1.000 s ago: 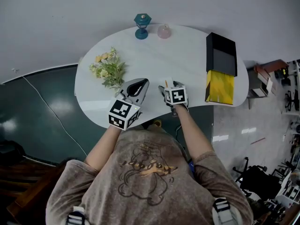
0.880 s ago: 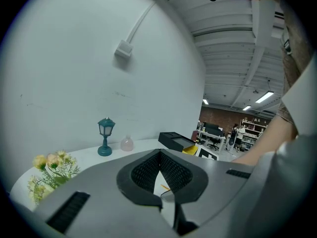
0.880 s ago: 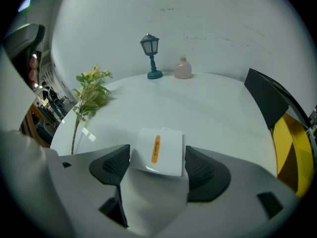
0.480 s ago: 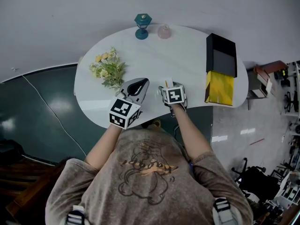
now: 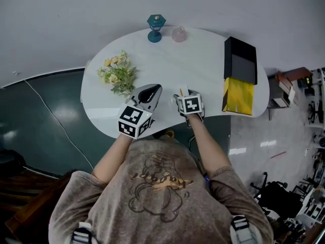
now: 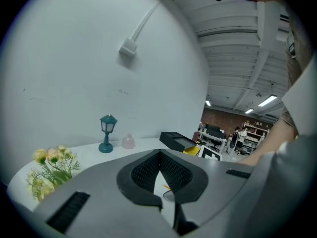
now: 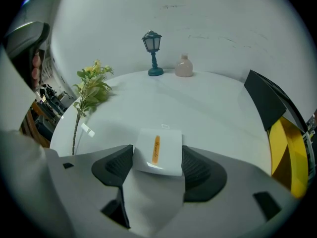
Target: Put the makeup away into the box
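Overhead, the marker cube on my right gripper [image 7: 157, 151] hides most of the flat white makeup packet with an orange stripe [image 7: 166, 156]. That gripper points steeply down at the white rounded table [image 5: 167, 65]. Its jaws have just been closing, and the pads meet the packet's sides. The open black box with yellow lining [image 5: 239, 67] is well apart. My left gripper [image 6: 159, 153] is nearly level, jaws together, empty.

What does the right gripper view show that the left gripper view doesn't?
Only the right gripper view: the right gripper's jaws, which have just been closing, pinching the white packet. Only the left gripper view: the left gripper's shut jaws, ceiling lights and far-off shelves. Both: teal lamp, pink bottle, flowers, black box, white table.
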Tool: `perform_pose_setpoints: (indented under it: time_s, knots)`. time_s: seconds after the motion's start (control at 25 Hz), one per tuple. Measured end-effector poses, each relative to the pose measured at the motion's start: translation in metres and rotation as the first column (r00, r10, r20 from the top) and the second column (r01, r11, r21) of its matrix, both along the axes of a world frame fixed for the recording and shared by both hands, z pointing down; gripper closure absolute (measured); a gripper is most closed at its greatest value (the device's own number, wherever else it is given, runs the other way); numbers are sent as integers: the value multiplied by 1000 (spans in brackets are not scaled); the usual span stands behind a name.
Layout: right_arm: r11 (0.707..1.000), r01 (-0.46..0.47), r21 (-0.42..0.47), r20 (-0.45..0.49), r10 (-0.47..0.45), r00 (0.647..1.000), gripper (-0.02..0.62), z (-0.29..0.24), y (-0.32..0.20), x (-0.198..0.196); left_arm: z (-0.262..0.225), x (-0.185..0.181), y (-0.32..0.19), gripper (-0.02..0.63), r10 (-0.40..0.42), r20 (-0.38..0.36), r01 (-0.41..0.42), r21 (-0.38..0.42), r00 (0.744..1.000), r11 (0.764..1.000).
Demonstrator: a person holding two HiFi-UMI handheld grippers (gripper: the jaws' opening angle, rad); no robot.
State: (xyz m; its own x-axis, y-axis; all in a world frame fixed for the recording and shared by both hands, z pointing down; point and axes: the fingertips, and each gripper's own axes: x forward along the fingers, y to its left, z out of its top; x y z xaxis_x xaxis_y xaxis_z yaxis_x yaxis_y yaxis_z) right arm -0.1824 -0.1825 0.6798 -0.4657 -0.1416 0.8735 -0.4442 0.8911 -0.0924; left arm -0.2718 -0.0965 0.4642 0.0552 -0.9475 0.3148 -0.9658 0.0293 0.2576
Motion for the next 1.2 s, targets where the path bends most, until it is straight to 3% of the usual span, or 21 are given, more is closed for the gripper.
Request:
perform_pose_setpoints:
  time_s: [0.36, 0.68, 1.2]
  knots:
    - [1000, -12, 9, 55, 12, 998, 282, -18, -6, 9, 2, 11, -4, 586, 30, -7, -30, -1, 1000, 1000]
    - [997, -55, 50, 136, 47, 990, 282, -50, -27, 31, -1, 49, -27, 586, 130, -13, -130, 8, 991, 991]
    - [964, -227, 137, 275, 184, 944, 282, -111, -79, 117, -4, 137, -73, 587, 330, -15, -330, 32, 944, 944]
